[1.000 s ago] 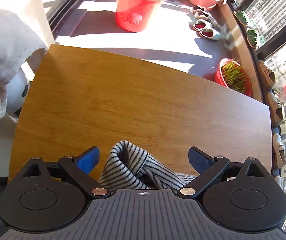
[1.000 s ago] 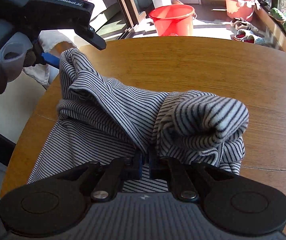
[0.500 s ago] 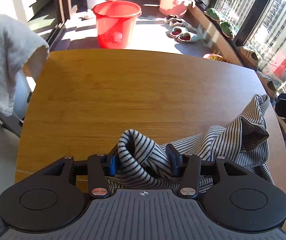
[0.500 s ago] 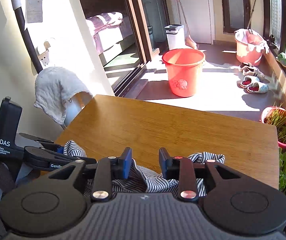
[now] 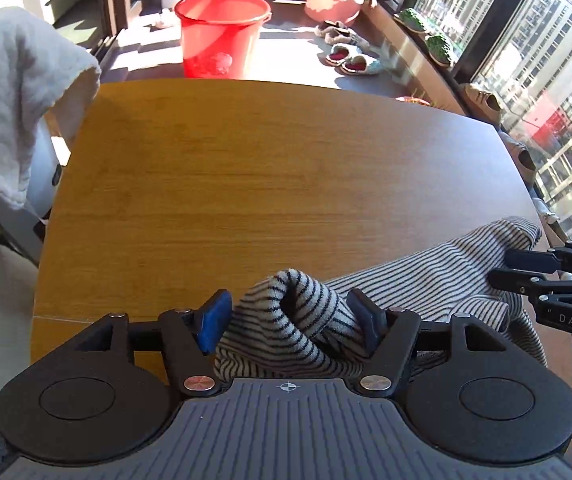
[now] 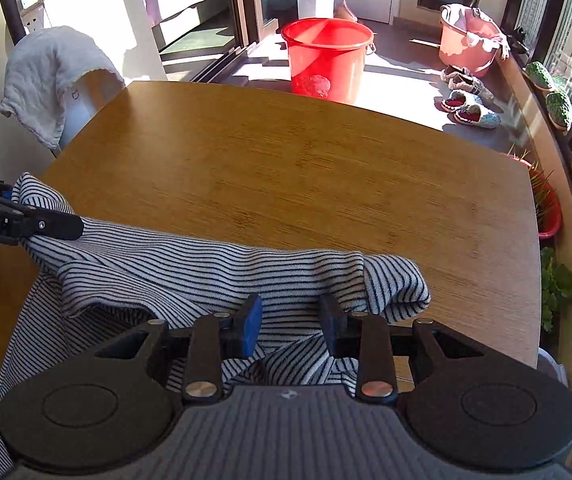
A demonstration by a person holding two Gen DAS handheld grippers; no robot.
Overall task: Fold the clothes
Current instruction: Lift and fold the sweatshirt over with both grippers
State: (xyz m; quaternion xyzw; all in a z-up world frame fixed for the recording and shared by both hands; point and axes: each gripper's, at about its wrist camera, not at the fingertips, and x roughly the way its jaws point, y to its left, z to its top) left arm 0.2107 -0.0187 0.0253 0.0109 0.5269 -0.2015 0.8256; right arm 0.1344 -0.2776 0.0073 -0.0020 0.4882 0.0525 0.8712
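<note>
A striped grey-and-black garment (image 6: 214, 272) lies stretched along the near edge of the wooden table (image 6: 286, 176). A bunched fold of the garment (image 5: 298, 312) stands between the blue pads of my left gripper (image 5: 290, 314). Those jaws are opening: the left pad is clear of the cloth and the right pad just touches it. My right gripper (image 6: 290, 322) is open over the garment's right end, its pads apart with flat cloth under the gap. In the left wrist view the right gripper (image 5: 502, 268) shows at the cloth's far corner.
Beyond the table stand a red bucket (image 5: 222, 32) and a pink basin (image 5: 334, 0), with slippers (image 5: 350, 60) on the floor. A white towel (image 5: 14, 92) hangs over a chair at the table's left. A red plant pot (image 6: 546, 208) sits by the window sill on the right.
The right gripper let go of the rolled cloth and now stands open. The left gripper closed on a bunch of cloth, then began to part. The garment now lies spread between both grippers.
</note>
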